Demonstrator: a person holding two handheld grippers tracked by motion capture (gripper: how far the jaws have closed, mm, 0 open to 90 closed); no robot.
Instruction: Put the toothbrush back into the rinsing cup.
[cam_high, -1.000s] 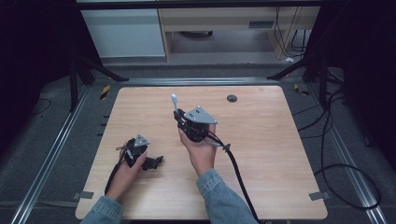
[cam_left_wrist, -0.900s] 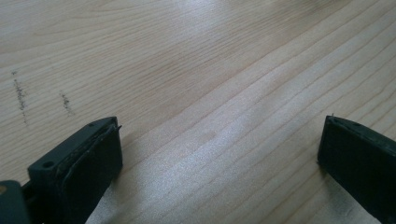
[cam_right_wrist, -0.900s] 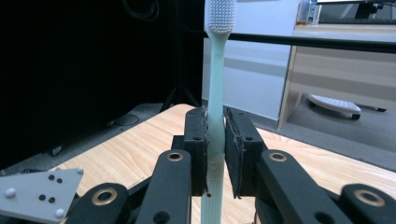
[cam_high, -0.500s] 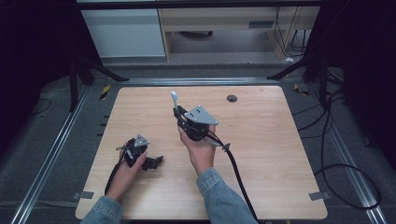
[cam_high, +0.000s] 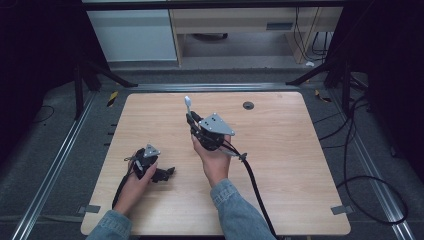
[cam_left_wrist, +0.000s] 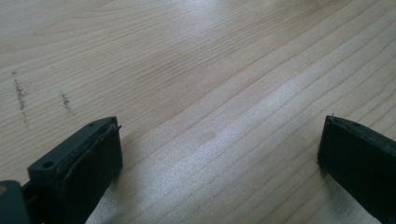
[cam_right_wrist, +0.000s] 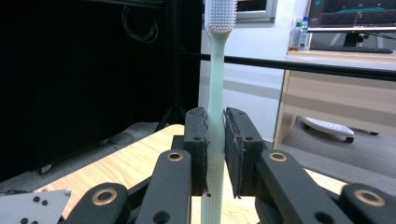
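Note:
A pale green toothbrush (cam_right_wrist: 215, 88) stands upright between my right gripper's (cam_right_wrist: 215, 154) pads, bristle head at the top. In the high view the right gripper (cam_high: 191, 117) is held above the middle of the wooden table (cam_high: 280, 165), with the toothbrush (cam_high: 188, 103) sticking out beyond its jaws. My left gripper (cam_high: 167, 172) rests low over the table's front left part, jaws spread wide. In the left gripper view the left gripper (cam_left_wrist: 219, 158) has only bare wood between its two black pads (cam_left_wrist: 91, 161).
A small dark round disc (cam_high: 248, 105) lies near the table's far edge. Black cables (cam_high: 252, 180) trail from both grippers toward the front. Metal rails (cam_high: 55, 165) run along both sides of the table, and shelving (cam_high: 240, 30) stands behind it.

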